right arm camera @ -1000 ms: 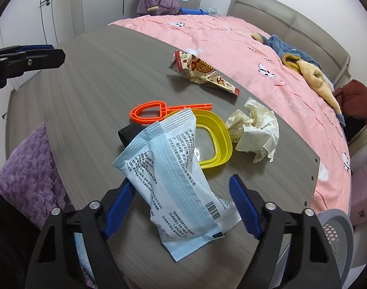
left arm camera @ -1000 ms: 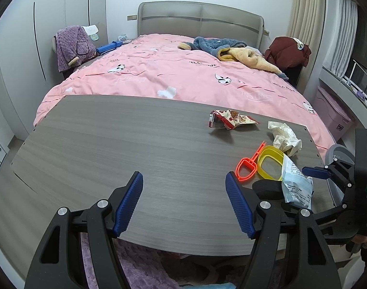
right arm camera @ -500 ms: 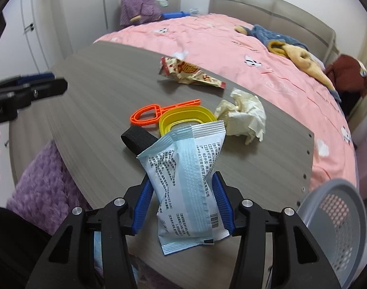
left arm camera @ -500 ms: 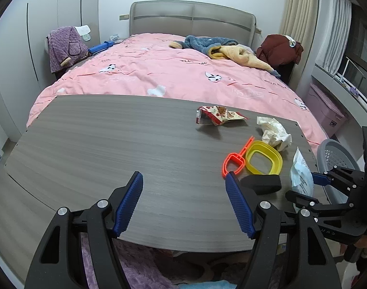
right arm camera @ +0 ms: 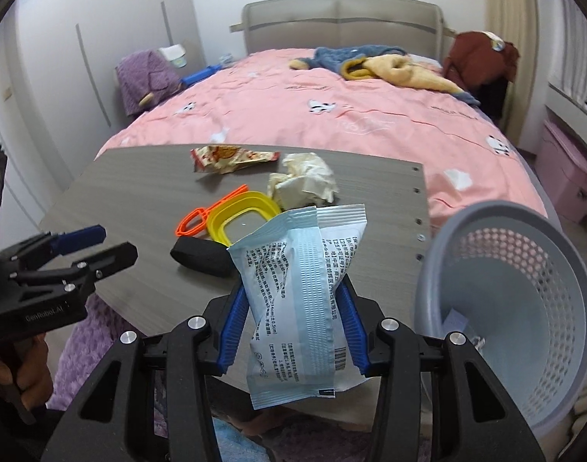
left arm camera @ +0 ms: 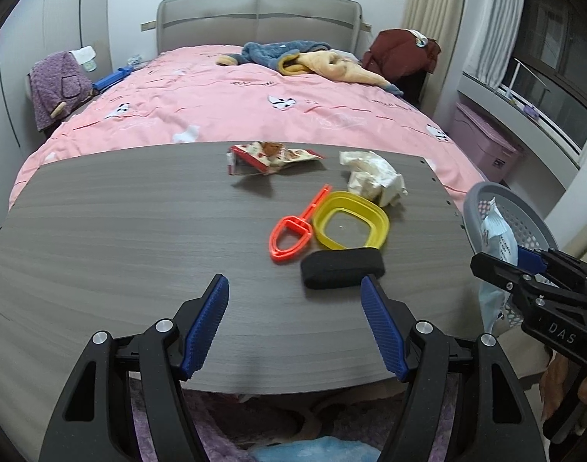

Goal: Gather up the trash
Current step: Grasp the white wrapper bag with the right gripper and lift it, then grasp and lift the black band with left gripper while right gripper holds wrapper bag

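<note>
In the left wrist view, the left gripper (left arm camera: 293, 323) hung over the near edge of the grey table (left arm camera: 120, 238) with its jaws wide apart and nothing between them. On the table lay one red snack wrapper (left arm camera: 272, 157), one crumpled paper (left arm camera: 374, 176), one orange scoop (left arm camera: 293, 233), one yellow ring (left arm camera: 350, 225) and one black band (left arm camera: 341, 268). At the right, the right gripper (left arm camera: 524, 260) held one pale blue packet (left arm camera: 499, 240) by the grey basket (left arm camera: 524, 215).

In the right wrist view, the right gripper (right arm camera: 291, 321) had just been closing and its blue pads squeezed the packet (right arm camera: 299, 300) at its middle. The packet stood almost upright, long side up and down, top toward the table, just left of the one basket (right arm camera: 524, 308).
</note>
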Demonstrator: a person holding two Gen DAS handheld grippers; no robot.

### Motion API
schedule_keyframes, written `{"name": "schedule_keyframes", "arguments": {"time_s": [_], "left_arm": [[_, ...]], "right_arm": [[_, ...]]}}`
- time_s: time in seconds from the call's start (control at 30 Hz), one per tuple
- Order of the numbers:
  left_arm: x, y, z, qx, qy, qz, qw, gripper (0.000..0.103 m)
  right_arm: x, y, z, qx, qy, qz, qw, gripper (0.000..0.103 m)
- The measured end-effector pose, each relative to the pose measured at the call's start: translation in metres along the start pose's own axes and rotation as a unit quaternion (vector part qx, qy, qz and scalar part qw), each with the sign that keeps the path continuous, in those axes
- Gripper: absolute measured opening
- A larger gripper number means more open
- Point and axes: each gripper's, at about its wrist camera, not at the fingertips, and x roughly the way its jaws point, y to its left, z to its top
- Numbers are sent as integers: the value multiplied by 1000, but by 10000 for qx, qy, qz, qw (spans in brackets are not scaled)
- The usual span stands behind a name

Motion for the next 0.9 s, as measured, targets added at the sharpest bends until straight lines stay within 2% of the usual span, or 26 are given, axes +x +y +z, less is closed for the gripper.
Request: {"name": "schedule_keyframes", "arguments": {"time_s": [0.23, 0.37, 0.53, 0.7, 0.9], "left_arm": [[18, -21, 2, 74, 174, -231, 9996, 68], [34, -32, 2, 76, 323, -305, 9990, 68], [51, -45, 4, 98, 417, -216, 9988, 68], [65, -57, 5, 264, 349, 159, 9989, 68], [78, -56, 8, 242, 459, 287, 9982, 68]], "right_arm": [[-23, -19, -18, 436, -209, -321, 9983, 45], [-28, -30, -26, 659, -261, -347, 9969, 45], [-34, -37, -32, 804, -325, -330, 9957, 45], [-35, -40, -34, 902, -369, -224, 9950, 45], [-34, -42, -35, 921, -371, -137, 9950, 45]]}}
